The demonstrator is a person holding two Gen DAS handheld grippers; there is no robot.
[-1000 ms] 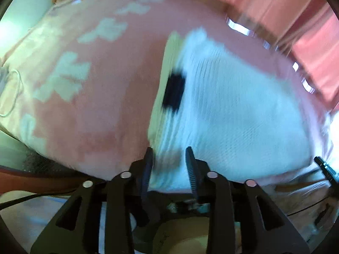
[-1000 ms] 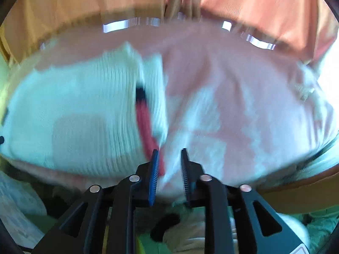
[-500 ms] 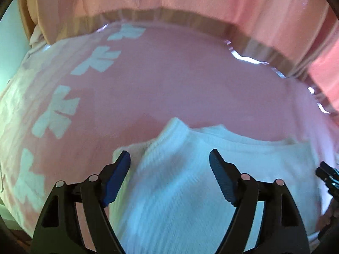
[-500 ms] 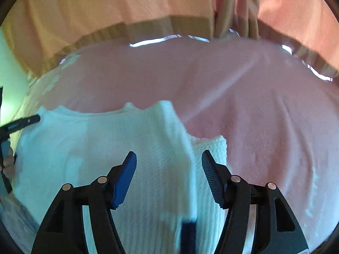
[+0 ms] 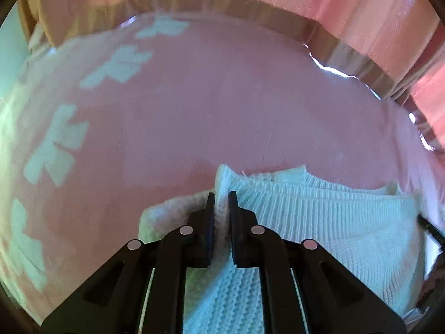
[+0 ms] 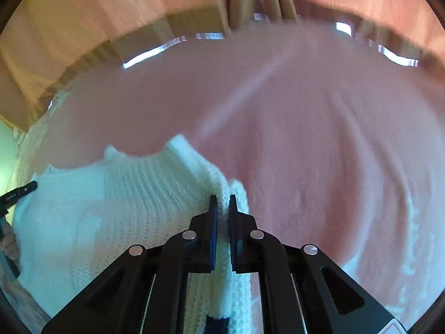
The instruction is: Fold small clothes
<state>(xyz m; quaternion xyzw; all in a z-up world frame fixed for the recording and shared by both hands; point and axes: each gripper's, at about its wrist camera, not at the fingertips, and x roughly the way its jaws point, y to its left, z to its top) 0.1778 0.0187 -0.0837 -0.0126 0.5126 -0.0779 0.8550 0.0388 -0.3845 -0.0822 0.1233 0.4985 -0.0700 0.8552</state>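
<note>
A white knitted garment (image 5: 328,217) lies on a pink blanket (image 5: 222,105). In the left wrist view my left gripper (image 5: 221,200) is shut on the garment's far left corner, with folded layers spreading to the right. In the right wrist view my right gripper (image 6: 221,203) is shut on the far right corner of the same garment (image 6: 111,208). A dark stripe (image 6: 218,325) shows on the garment at the bottom edge, between the gripper's arms. The other gripper's tip (image 6: 19,192) shows at the left edge.
The pink blanket has pale cross-shaped patterns (image 5: 55,144) on its left side. Pink-orange curtains (image 5: 306,2) hang behind the far edge, with a bright gap (image 5: 331,69) beneath them. The blanket (image 6: 319,139) stretches to the right of the garment.
Both grippers were open over the garment's far corners half a second ago. Now each is shut on its corner. A second ago both were held at the near edge.
</note>
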